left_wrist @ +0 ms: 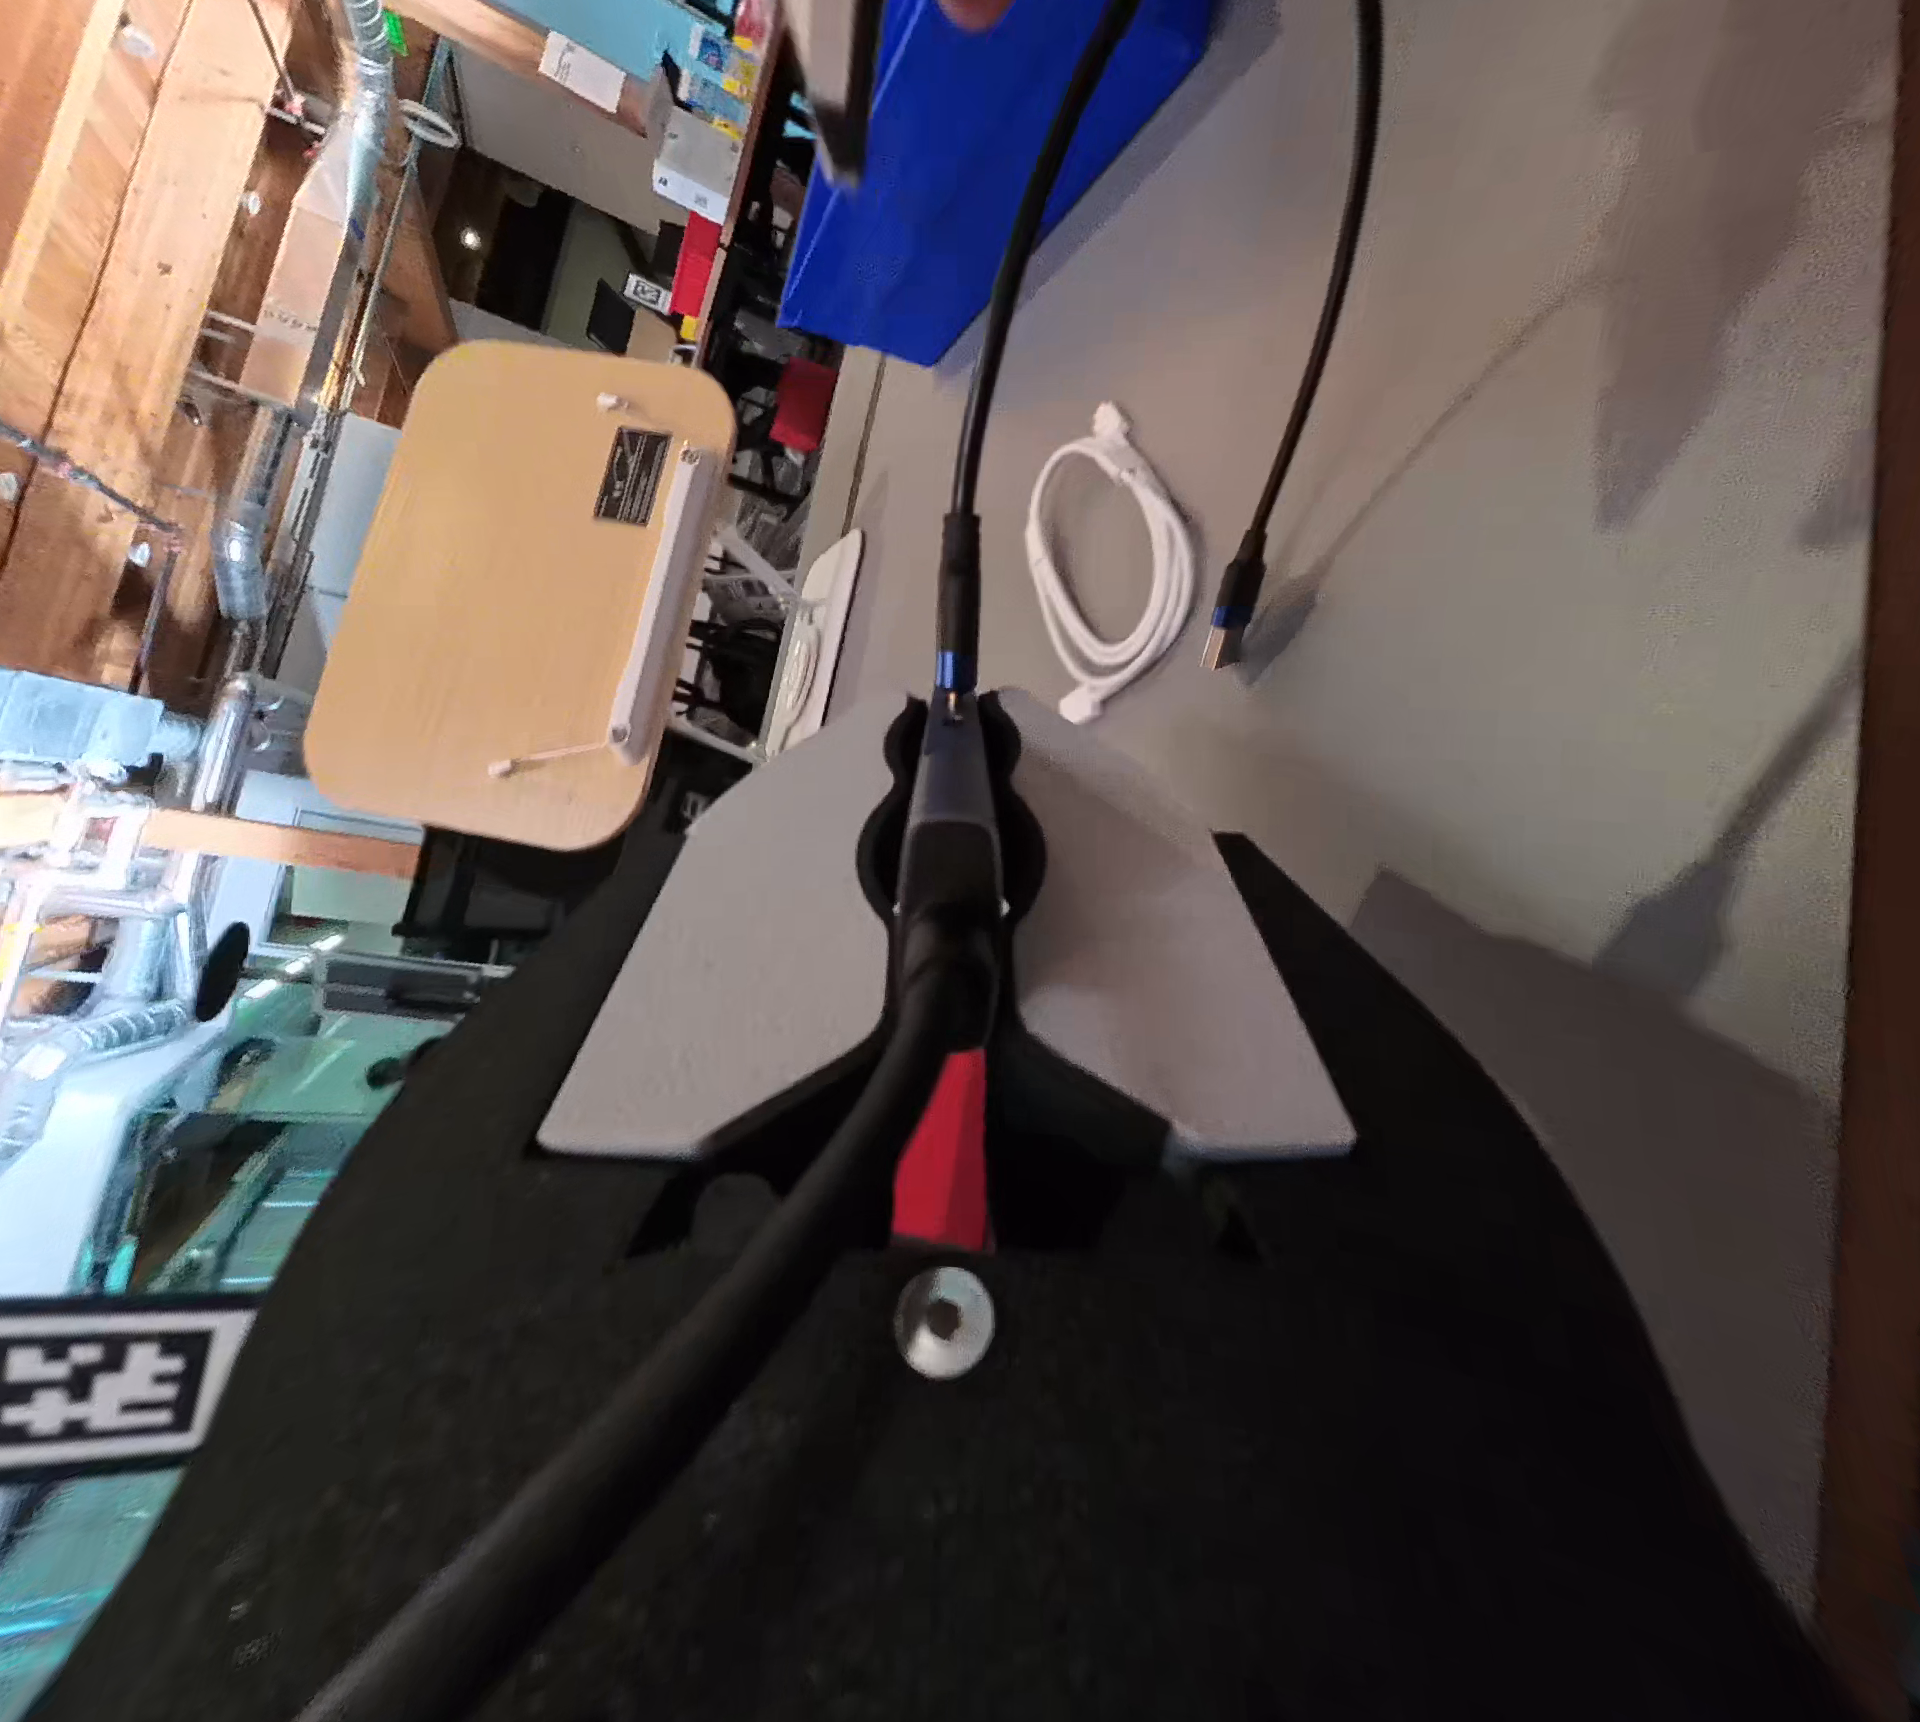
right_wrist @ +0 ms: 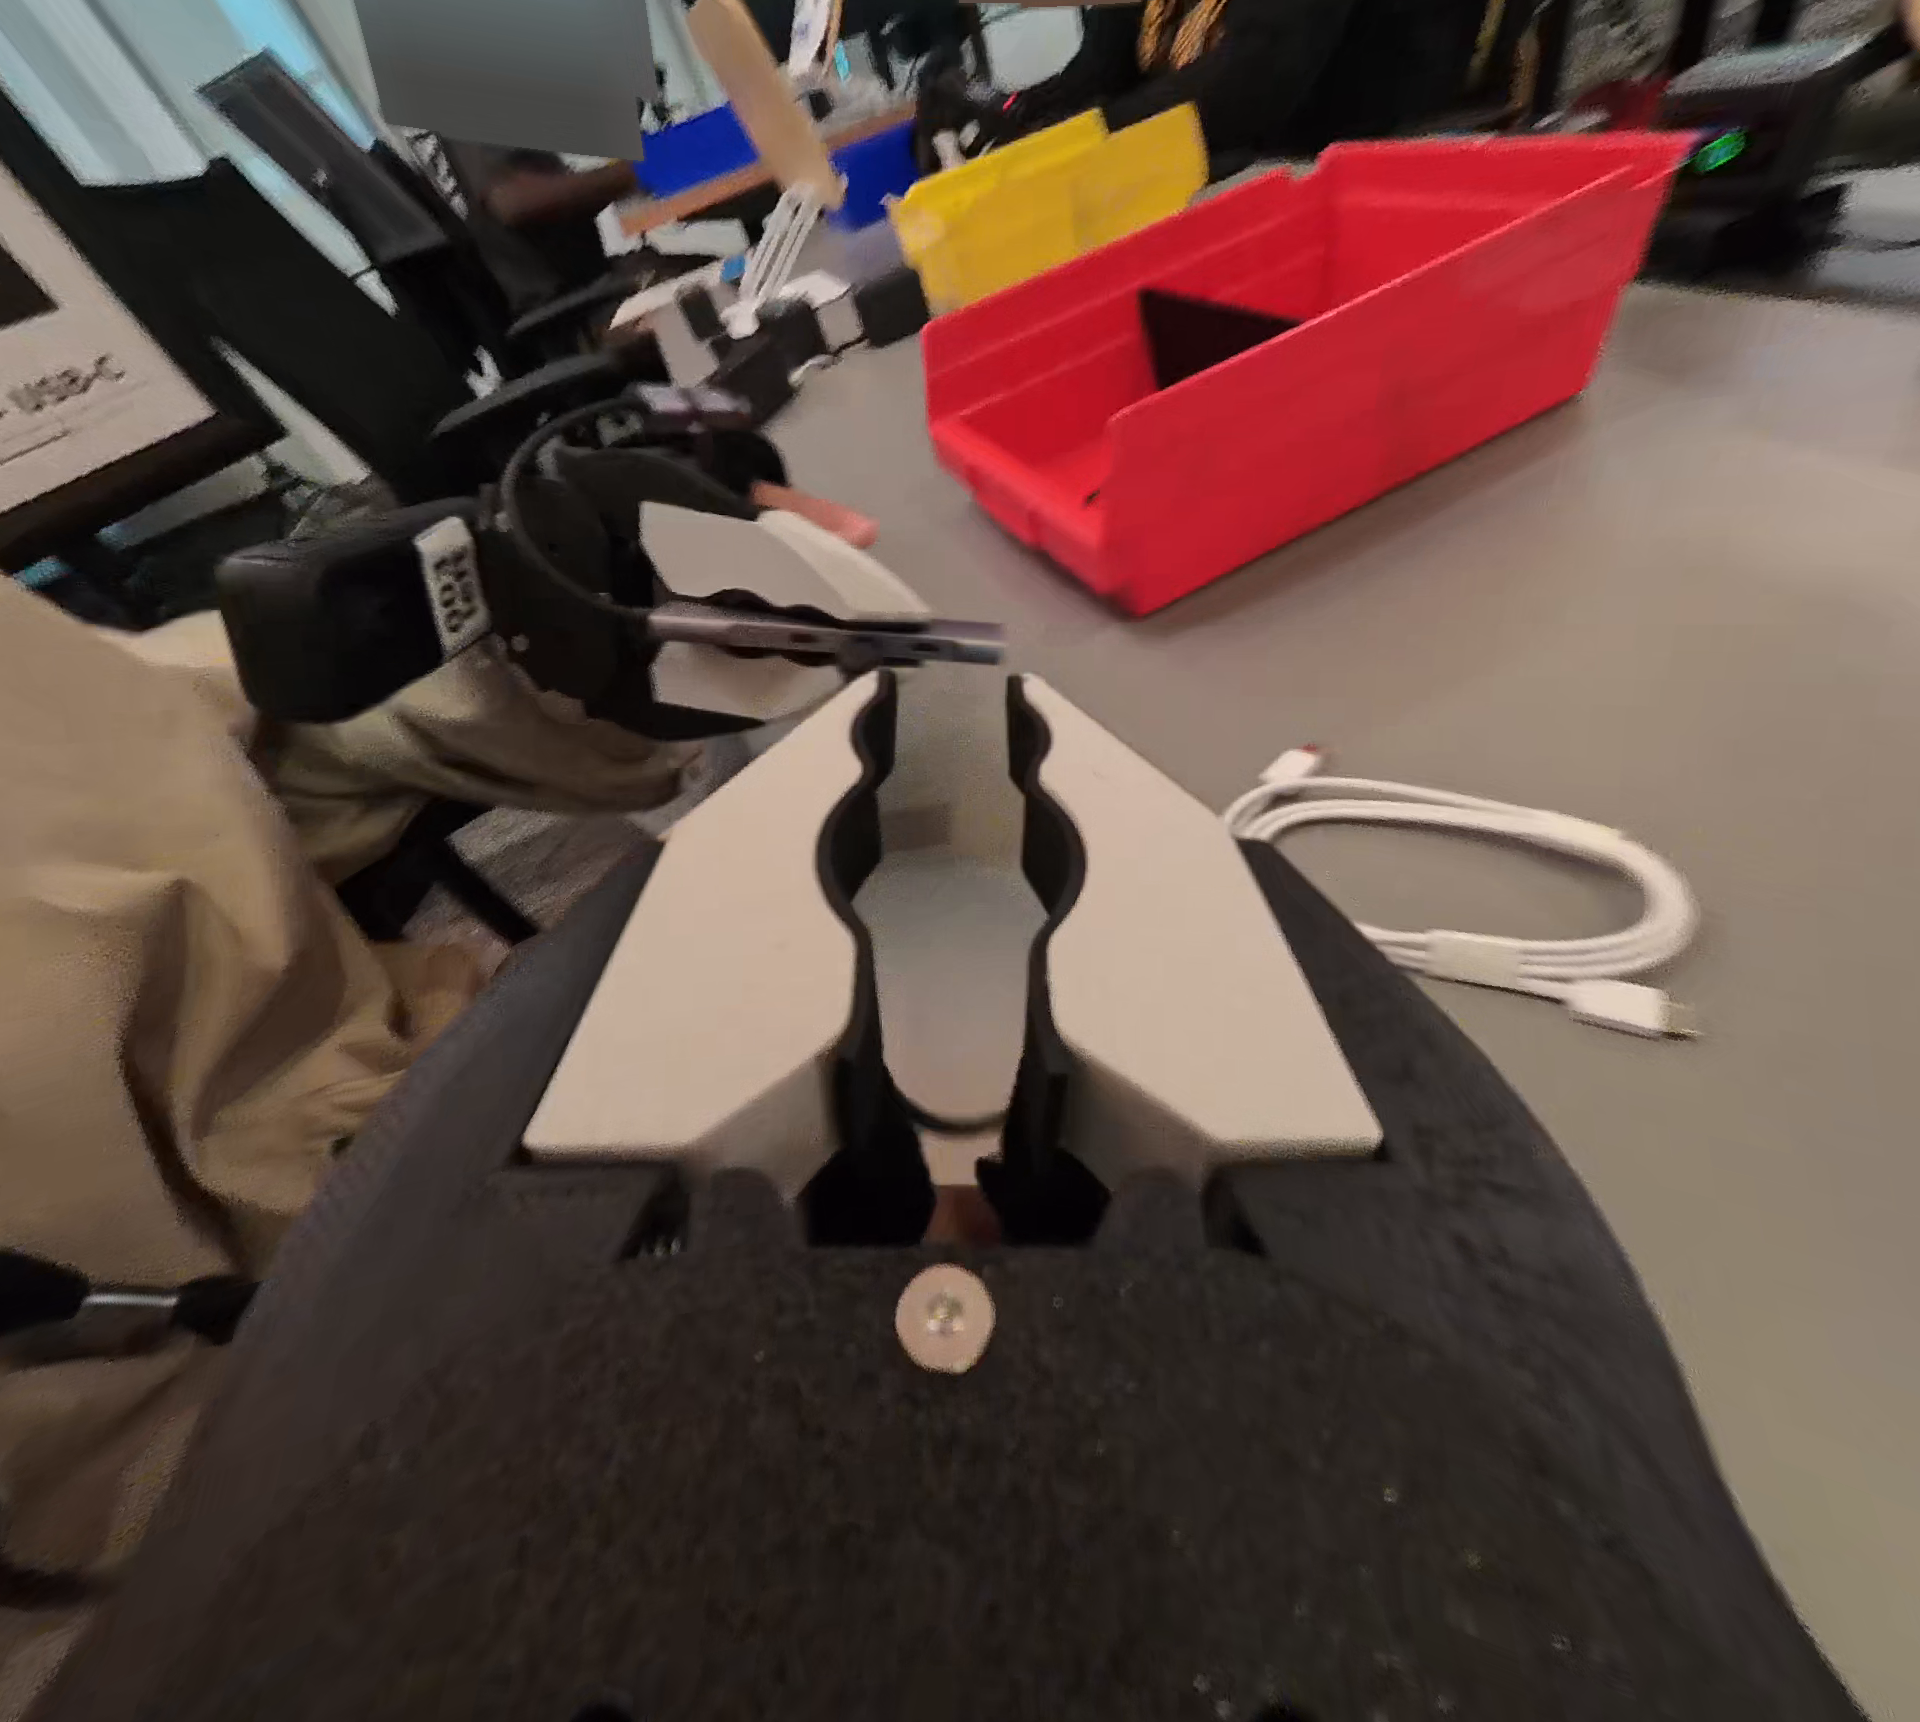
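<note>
the left hand-held gripper (left_wrist: pixel 951 722) is clamped on a slim dark grey hub (right_wrist: pixel 831 633) with ports along its edge, and a black cable (left_wrist: pixel 1195 145) with a blue-ringed plug runs from the hub's tip, arcs up and drops to a loose usb plug above the grey surface (left_wrist: pixel 1558 322). the right hand-held gripper (right_wrist: pixel 948 696) stands open, empty, just beside the hub. a coiled white cable (right_wrist: pixel 1507 893) lies on the surface near a red bin (right_wrist: pixel 1299 384).

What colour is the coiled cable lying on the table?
White; the coiled cable shows best in the right wrist view.
</note>
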Motion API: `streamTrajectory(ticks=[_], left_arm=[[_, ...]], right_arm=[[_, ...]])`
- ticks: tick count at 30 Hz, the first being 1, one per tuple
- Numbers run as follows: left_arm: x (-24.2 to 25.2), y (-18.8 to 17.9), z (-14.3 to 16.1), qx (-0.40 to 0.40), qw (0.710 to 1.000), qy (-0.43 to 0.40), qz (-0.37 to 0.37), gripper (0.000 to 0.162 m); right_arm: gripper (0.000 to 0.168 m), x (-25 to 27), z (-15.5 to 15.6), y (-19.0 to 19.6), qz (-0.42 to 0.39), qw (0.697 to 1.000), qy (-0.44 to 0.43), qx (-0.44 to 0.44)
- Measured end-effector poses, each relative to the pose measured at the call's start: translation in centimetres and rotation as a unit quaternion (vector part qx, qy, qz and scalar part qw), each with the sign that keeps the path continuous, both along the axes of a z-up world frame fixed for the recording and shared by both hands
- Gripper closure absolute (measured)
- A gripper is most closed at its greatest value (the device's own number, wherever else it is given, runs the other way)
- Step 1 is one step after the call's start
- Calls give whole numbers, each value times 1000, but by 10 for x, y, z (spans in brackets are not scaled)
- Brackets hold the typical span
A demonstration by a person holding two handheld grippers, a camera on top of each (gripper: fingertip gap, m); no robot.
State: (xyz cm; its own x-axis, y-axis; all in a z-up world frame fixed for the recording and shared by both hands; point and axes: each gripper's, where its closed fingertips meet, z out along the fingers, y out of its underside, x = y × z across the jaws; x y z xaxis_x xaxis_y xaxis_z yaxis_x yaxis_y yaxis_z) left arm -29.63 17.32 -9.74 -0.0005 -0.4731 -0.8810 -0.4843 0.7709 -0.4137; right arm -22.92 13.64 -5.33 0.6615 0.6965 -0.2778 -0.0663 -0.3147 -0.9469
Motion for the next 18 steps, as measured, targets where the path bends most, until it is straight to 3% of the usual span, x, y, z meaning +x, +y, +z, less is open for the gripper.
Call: streamTrajectory(ticks=[1, 3, 6, 9, 12, 18], left_arm=[[-7, 5, 4, -9, 1000, -11, 4, 152], [-21, 17, 14, -17, 999, -34, 21, 152], [-38, 35, 25, -6, 997, -49, 52, 152], [-50, 50, 31, -3, 994, -62, 92, 152], [-56, 60, 36, 0, 989, -78, 129, 152], [-62, 70, 40, 0, 981, -96, 170, 152]], right_arm=[[148, 11, 2, 6, -17, 1000, 1, 6], [148, 34, -8, 25, -70, 997, -25, 7], [138, 52, -49, 56, -147, 984, -101, -22], [139, 24, -94, 65, -118, 970, -205, -55], [145, 4, -114, 74, -107, 941, -321, -29], [148, -9, -125, 85, -78, 944, -313, -74]])
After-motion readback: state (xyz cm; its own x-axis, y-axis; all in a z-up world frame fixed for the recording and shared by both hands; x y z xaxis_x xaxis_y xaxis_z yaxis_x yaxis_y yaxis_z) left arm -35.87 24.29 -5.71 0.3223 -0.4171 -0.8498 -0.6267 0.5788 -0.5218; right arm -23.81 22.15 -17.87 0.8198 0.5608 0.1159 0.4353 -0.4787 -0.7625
